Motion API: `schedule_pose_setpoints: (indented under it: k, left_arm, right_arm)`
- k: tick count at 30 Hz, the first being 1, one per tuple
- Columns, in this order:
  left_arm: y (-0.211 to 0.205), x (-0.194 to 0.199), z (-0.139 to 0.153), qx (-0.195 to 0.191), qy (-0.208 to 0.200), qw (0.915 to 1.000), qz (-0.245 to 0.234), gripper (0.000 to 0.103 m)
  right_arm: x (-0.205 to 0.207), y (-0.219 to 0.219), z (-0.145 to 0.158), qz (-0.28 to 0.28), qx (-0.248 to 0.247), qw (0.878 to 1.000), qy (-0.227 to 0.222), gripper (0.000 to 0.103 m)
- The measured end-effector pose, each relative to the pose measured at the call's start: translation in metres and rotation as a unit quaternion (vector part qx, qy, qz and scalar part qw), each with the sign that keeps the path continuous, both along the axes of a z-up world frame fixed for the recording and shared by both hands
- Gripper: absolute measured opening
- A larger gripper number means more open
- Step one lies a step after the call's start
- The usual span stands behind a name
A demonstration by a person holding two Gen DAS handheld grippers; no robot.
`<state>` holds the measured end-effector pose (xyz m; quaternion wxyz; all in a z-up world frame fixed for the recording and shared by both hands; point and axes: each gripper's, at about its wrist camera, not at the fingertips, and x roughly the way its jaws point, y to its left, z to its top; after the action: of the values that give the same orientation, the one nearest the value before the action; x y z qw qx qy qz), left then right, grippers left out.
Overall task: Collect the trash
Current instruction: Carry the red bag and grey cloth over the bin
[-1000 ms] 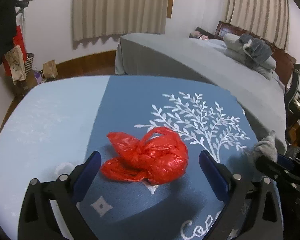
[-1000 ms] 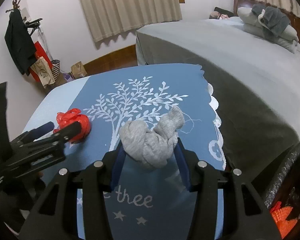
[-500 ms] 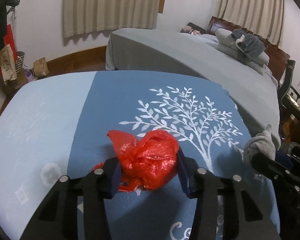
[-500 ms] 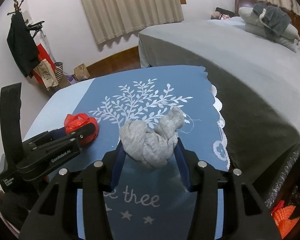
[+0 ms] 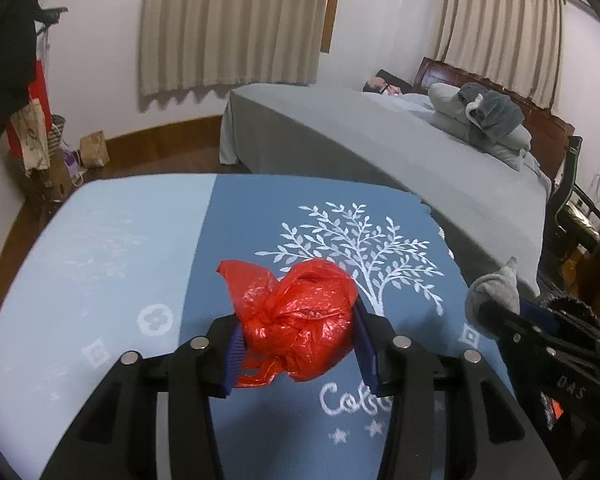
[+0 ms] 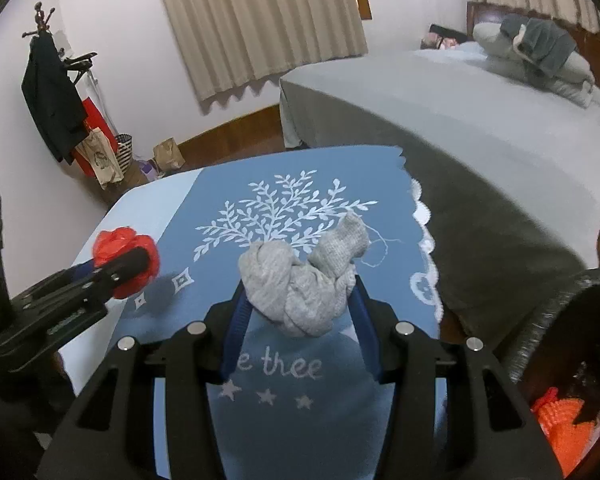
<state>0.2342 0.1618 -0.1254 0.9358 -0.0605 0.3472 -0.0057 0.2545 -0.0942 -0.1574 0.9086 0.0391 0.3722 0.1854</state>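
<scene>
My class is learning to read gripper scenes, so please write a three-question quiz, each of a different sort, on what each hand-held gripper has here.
1. True or false: the left hand-held gripper is shut on the red plastic bag.
2. What does the right hand-held gripper hold? A) paper cup B) knotted grey sock C) nothing
3. Fill in: both items hang over the blue ___ printed with a white tree.

Key: 1 true; 2 B; 3 cloth.
</scene>
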Motion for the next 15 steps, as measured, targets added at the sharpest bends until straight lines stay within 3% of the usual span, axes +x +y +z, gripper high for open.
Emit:
schedule_pose_setpoints:
  k: [15]
  left_arm:
    - [-0.043, -0.056, 0.039, 0.002, -0.03, 0.9992, -0.025, 0.046]
  right_arm:
    - [-0.061, -0.044, 0.039, -0.022, -0.004, 0.999, -0.035, 0.047]
